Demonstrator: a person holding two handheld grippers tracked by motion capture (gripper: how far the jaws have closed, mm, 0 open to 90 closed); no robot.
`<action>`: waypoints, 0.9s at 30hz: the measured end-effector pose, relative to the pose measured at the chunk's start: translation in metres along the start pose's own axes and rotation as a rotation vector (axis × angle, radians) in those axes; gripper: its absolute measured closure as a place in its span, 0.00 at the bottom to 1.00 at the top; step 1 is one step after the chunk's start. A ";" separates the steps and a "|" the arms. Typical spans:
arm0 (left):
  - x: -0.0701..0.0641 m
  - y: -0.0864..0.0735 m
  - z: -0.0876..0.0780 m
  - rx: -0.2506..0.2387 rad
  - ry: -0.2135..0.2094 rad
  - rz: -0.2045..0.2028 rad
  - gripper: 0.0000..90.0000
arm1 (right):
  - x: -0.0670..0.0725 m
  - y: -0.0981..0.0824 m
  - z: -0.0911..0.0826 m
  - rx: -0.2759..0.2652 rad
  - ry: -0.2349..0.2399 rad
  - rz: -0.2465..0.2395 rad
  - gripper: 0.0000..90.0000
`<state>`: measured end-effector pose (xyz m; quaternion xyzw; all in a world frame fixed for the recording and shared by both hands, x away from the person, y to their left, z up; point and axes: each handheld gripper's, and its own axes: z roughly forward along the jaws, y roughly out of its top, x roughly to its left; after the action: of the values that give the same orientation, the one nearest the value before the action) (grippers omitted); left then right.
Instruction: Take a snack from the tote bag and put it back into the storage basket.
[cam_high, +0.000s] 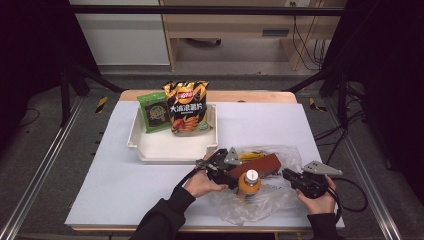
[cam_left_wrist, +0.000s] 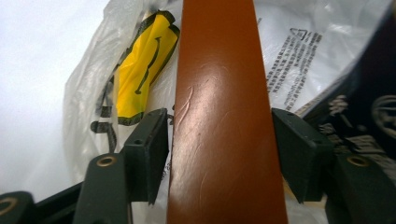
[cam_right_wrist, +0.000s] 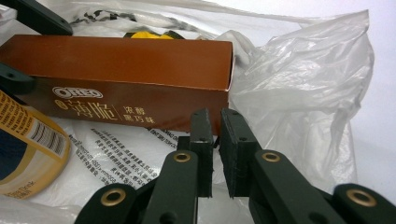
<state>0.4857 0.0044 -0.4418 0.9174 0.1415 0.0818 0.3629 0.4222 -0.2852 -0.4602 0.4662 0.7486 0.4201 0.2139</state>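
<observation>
A brown Oreo box (cam_high: 262, 164) lies in a clear plastic bag (cam_high: 260, 205) at the table's front right. My left gripper (cam_high: 231, 170) is shut on one end of the box (cam_left_wrist: 224, 93), with a pad pressed against each long side. An orange bottle with a white cap (cam_high: 249, 184) stands in the bag just in front of the box. Beside the box a yellow packet (cam_left_wrist: 142, 70) sits inside the bag. My right gripper (cam_right_wrist: 215, 114) is at the bag's right side near the box's other end (cam_right_wrist: 126, 70), its jaws almost together and pinching the bag film (cam_right_wrist: 303, 84).
A white tray (cam_high: 170, 155) stands behind the bag at mid-table. It holds an orange-and-black crisp bag (cam_high: 187, 107) and a green packet (cam_high: 154, 112) leaning on its back wall. White sheet covers the table, with bare room at the left.
</observation>
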 end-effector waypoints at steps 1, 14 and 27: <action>0.000 0.000 0.003 -0.005 -0.005 -0.003 0.45 | 0.000 0.000 0.000 0.001 0.002 0.001 0.93; 0.004 -0.003 -0.003 -0.032 -0.003 -0.034 0.48 | 0.000 0.000 0.000 0.000 0.001 -0.004 0.95; 0.000 0.010 -0.041 -0.164 0.018 -0.027 0.48 | 0.001 0.000 0.001 0.002 0.000 -0.002 0.97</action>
<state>0.4776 0.0234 -0.4052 0.8818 0.1498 0.0967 0.4366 0.4220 -0.2841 -0.4606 0.4657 0.7495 0.4191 0.2139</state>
